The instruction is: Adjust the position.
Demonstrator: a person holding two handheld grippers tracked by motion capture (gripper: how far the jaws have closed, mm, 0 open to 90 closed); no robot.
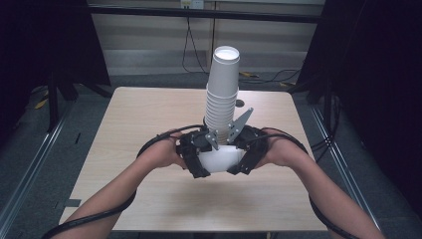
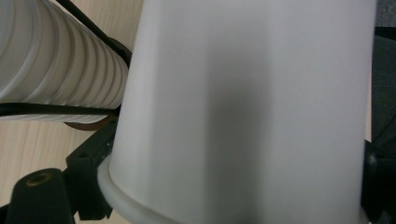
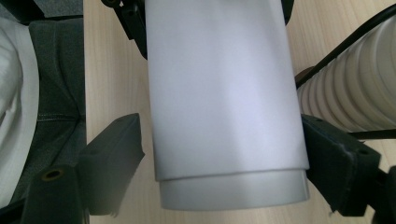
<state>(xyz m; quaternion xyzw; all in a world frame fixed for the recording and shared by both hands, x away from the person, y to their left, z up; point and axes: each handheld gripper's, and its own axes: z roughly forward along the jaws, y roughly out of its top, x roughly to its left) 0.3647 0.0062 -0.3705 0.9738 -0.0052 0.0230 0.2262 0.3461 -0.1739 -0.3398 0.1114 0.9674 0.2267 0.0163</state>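
A white paper cup (image 1: 219, 160) lies on its side between my two grippers, low over the front middle of the wooden table (image 1: 144, 119). My left gripper (image 1: 199, 160) is shut on it from the left, and in the left gripper view the cup (image 2: 243, 107) has its rolled rim toward the camera. My right gripper (image 1: 242, 157) is shut on it from the right. In the right gripper view a second cup's edge (image 3: 233, 193) pokes out of the cup (image 3: 219, 88). Just behind stands a tall upside-down stack of white cups (image 1: 222, 94).
The stack also appears in the left gripper view (image 2: 56, 70) and the right gripper view (image 3: 355, 88), close beside the held cup. Black cables (image 1: 164, 137) loop from both grippers across the table. Dark frame posts and floor cables surround the table.
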